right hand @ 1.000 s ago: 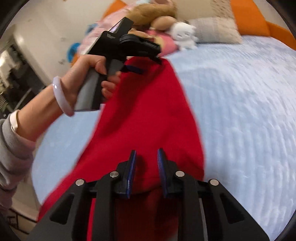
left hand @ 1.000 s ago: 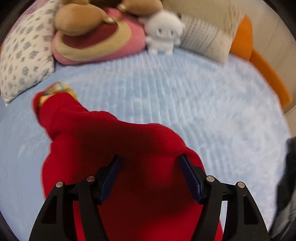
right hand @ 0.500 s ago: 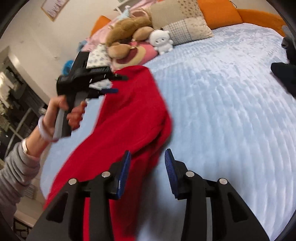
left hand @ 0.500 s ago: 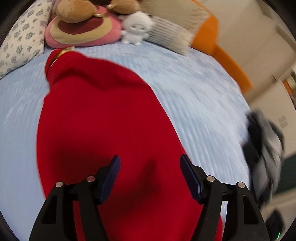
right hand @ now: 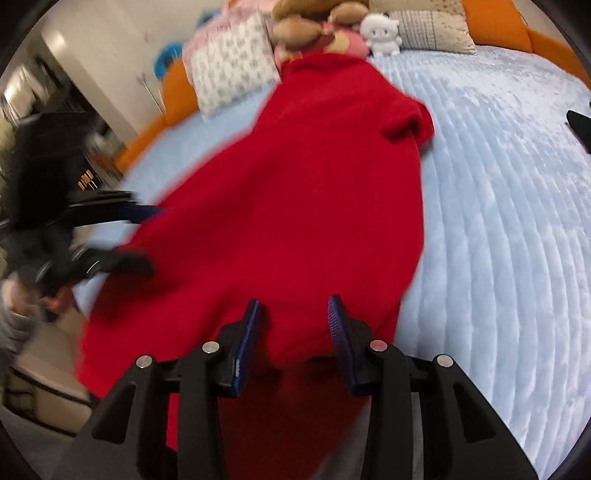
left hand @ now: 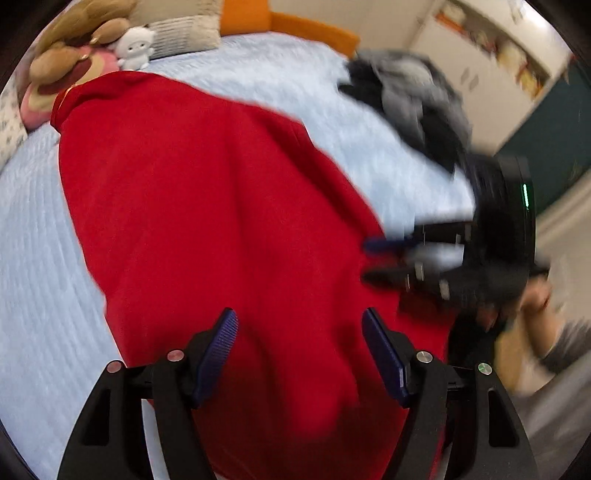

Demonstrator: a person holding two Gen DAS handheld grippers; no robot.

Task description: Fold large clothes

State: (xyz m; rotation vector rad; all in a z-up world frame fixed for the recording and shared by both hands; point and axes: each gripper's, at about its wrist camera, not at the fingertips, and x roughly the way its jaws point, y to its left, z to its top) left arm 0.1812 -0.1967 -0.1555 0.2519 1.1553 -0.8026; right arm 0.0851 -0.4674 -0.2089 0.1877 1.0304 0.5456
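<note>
While the red garment (left hand: 221, 221) lies lengthwise across the frame on the blue bed (right hand: 498, 221), both tools hover above it. Left tool (left hand: 299, 332): jaws just widened, gripping nothing. Right tool (right hand: 293, 321): jaws apart, empty.

Large red garment (right hand: 295, 192), spread lengthwise on the pale blue bedcover, near end draping over the edge

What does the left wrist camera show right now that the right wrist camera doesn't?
Only the left wrist view shows the grey and black clothes pile heaped past the red garment's right edge, plus a white cabinet beyond the bed.

Only the right wrist view shows the patterned pillow whole and the folded-over sleeve.

Both show the red garment spread along the blue bedspread, the white plush toy, and both grippers, left gripper and right gripper, open with nothing pinched.
</note>
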